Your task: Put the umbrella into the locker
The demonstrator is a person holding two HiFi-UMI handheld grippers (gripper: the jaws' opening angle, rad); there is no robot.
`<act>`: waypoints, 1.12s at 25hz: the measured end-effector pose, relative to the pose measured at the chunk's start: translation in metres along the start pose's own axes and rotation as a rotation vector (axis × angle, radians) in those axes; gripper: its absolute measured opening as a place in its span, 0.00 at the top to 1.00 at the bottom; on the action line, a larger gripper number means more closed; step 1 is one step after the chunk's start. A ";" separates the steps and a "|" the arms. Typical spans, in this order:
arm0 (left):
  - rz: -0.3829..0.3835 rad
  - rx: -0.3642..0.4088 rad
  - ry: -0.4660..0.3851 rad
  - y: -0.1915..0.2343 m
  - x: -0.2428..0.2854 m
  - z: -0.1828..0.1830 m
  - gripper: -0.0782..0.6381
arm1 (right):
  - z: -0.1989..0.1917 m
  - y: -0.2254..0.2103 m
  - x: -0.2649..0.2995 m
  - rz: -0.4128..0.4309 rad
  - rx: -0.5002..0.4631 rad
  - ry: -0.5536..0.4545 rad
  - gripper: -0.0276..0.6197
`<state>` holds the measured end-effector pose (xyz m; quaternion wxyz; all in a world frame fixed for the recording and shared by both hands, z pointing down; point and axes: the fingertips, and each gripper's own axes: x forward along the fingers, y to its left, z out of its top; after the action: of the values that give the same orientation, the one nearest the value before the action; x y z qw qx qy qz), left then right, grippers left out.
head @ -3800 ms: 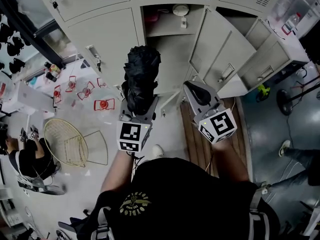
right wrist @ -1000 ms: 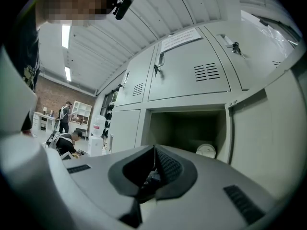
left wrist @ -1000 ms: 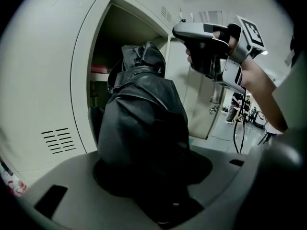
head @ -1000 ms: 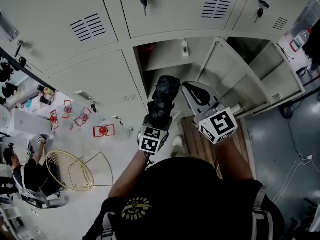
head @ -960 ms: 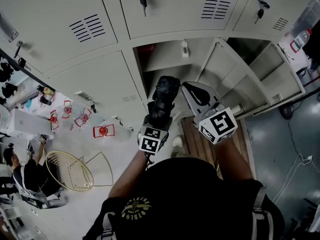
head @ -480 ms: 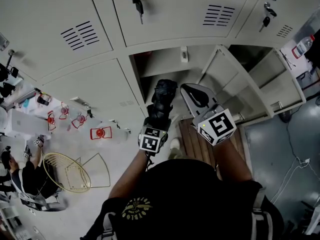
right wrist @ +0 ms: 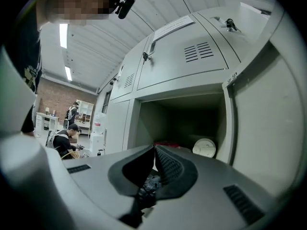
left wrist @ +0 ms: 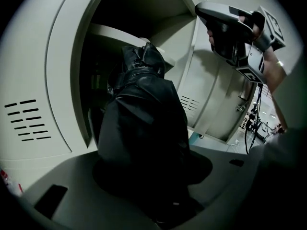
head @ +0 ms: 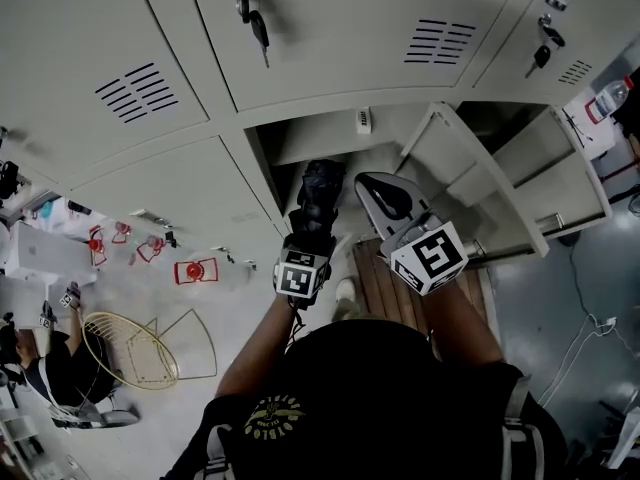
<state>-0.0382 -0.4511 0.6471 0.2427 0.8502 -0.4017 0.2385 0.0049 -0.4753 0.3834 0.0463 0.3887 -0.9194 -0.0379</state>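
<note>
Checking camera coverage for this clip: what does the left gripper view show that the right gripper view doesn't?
Only the left gripper view: the black umbrella clamped in the left gripper, with the right gripper raised beside it. Only the right gripper view: a white round object inside the locker, a key in an upper door, a seated person in the background. Both: the open locker compartment ahead.

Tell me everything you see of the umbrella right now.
The umbrella is black, folded into a short bundle of glossy, crumpled fabric. The left gripper clamps its lower end in its tongs, hiding it. Its top end points into the mouth of the open locker; nothing else visibly touches it.
</note>
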 end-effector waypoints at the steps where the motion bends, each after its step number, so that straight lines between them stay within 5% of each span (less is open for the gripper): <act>1: 0.002 0.001 0.002 0.002 0.002 0.002 0.57 | -0.001 -0.001 0.001 0.005 -0.003 0.003 0.91; 18: 0.040 -0.057 0.049 0.037 0.042 0.033 0.57 | -0.013 -0.014 0.015 0.022 0.014 0.023 0.91; 28: 0.100 -0.026 0.030 0.055 0.060 0.047 0.56 | -0.017 -0.014 0.021 0.044 0.012 0.035 0.91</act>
<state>-0.0384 -0.5437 0.6590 0.2474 0.8221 -0.4433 0.2577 0.0019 -0.5007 0.4003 0.0607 0.3694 -0.9270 -0.0245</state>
